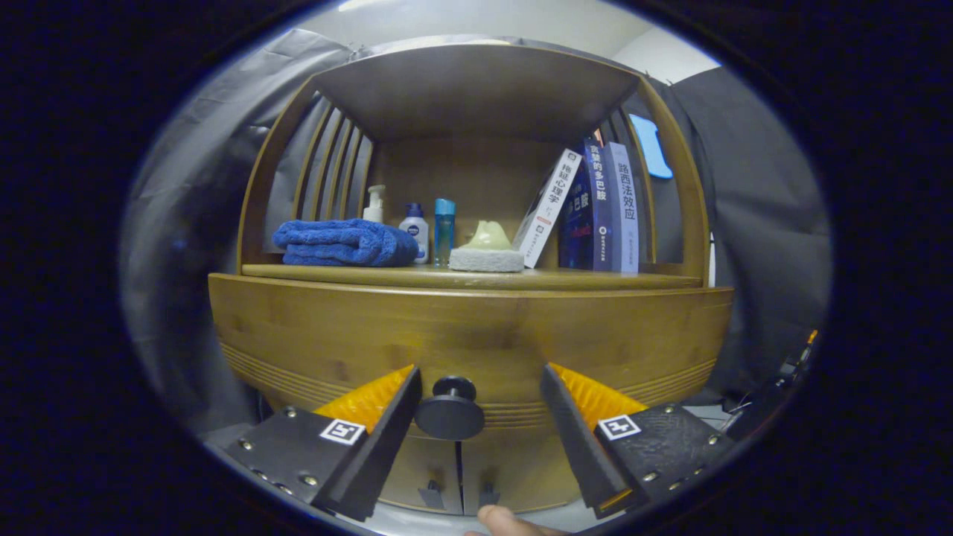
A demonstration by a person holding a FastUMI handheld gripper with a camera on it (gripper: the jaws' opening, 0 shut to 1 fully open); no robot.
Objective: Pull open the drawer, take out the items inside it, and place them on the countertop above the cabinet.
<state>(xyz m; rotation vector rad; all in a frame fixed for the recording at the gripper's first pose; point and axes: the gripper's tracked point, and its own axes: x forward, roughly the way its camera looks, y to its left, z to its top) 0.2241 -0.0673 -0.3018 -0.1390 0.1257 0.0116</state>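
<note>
Gripper (pixel 480 387) fingers were wide open around the drawer's knob (pixel 450 408), holding nothing; off-center, they could slip off.

Drawer (pixel 461 335): front shut, contents hidden behind it. Knob (pixel 450 409): stood between the parted fingers of the gripper (pixel 480 387); contact with the nearer finger could not be judged. Bottles (pixel 417 231): lower parts concealed behind the folded towel (pixel 344 243). Finger (pixel 506 521): only its tip visible, the hand cut off. Lower cabinet doors (pixel 461 476): partly covered by the gripper.
</note>
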